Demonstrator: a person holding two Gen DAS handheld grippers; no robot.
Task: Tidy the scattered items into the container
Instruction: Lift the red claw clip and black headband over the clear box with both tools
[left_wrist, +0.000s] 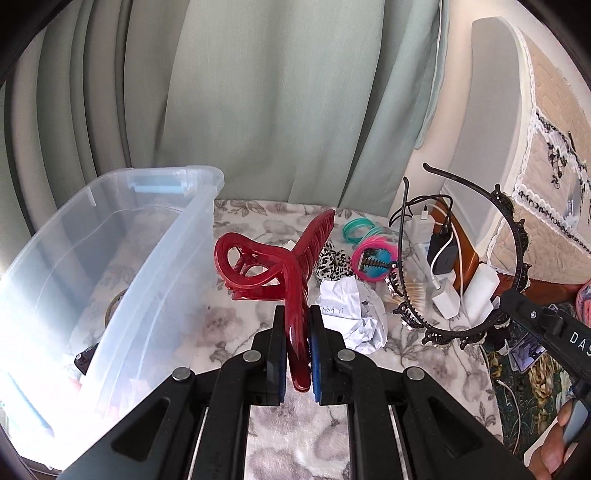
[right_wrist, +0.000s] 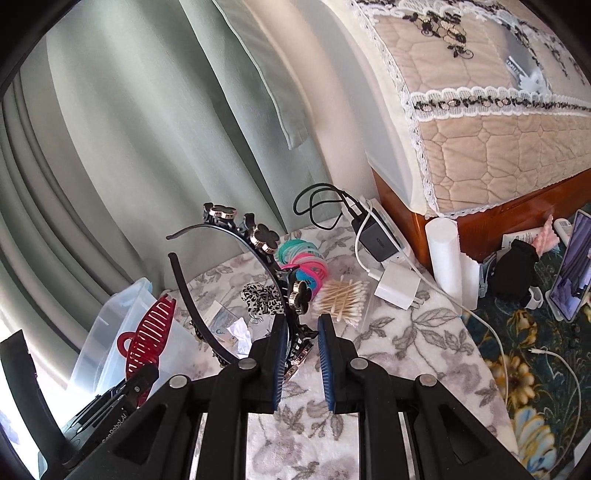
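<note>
My left gripper is shut on a large red claw hair clip and holds it above the floral cloth, just right of the clear plastic bin. The clip also shows in the right wrist view, beside the bin. My right gripper holds a black headband with flower ornaments raised off the cloth; the jaws stand with a gap and the band rests against the left pad. The headband also shows in the left wrist view.
On the cloth lie a leopard scrunchie, teal and pink hair ties, crumpled paper, cotton swabs, chargers with cables and a white tube. A curtain hangs behind. A covered wooden bed stands on the right.
</note>
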